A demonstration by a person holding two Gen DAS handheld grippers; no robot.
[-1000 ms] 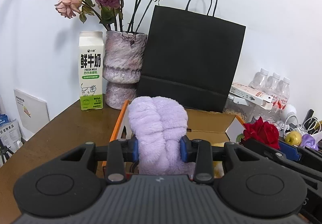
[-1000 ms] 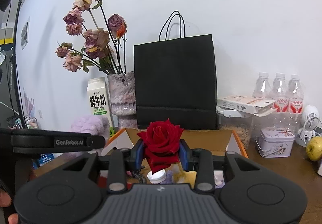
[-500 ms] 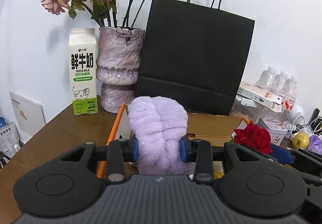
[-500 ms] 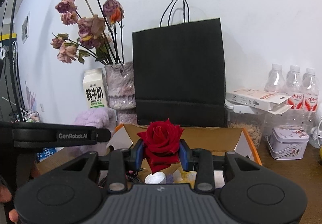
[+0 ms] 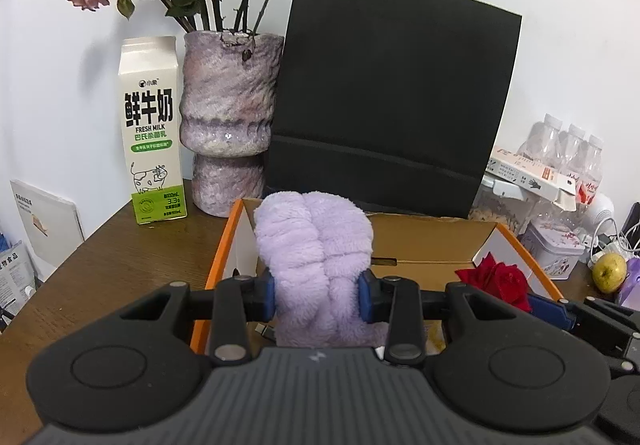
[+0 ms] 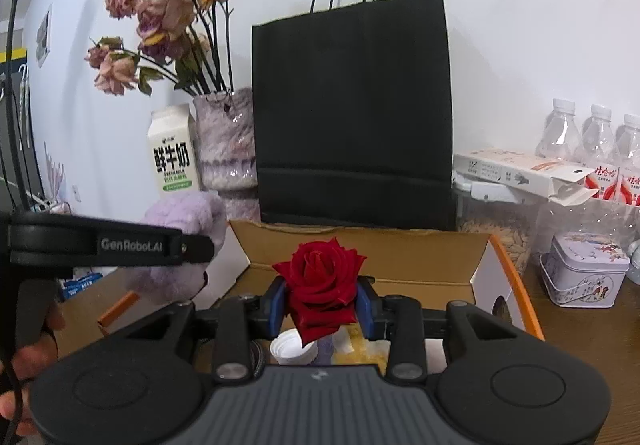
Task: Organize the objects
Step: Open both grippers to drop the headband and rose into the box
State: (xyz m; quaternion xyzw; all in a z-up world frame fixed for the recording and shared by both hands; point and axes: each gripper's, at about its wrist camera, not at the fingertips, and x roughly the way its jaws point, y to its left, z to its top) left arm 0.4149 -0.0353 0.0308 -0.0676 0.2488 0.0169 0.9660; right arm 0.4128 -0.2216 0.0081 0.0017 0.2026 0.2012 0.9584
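My left gripper (image 5: 316,297) is shut on a fluffy lilac plush piece (image 5: 316,245), held over the left part of an open cardboard box with orange edges (image 5: 424,241). My right gripper (image 6: 320,305) is shut on a red rose head (image 6: 320,281), held above the same box (image 6: 360,245). Inside the box, below the rose, lie a white cap (image 6: 286,345) and some yellowish things. The right wrist view shows the plush piece (image 6: 188,221) and the left gripper's body at the left. In the left wrist view the rose (image 5: 496,281) appears at the right.
Behind the box stand a black paper bag (image 5: 392,105), a purple vase of dried roses (image 5: 228,125) and a milk carton (image 5: 150,133). To the right are water bottles (image 6: 596,149), a flat white carton (image 6: 524,173), a small tin (image 6: 580,269) and a yellow-green fruit (image 5: 608,277).
Both grippers have moved forward toward the box and sunk a little, each keeping its hold. The bag, vase and carton now look larger and closer.
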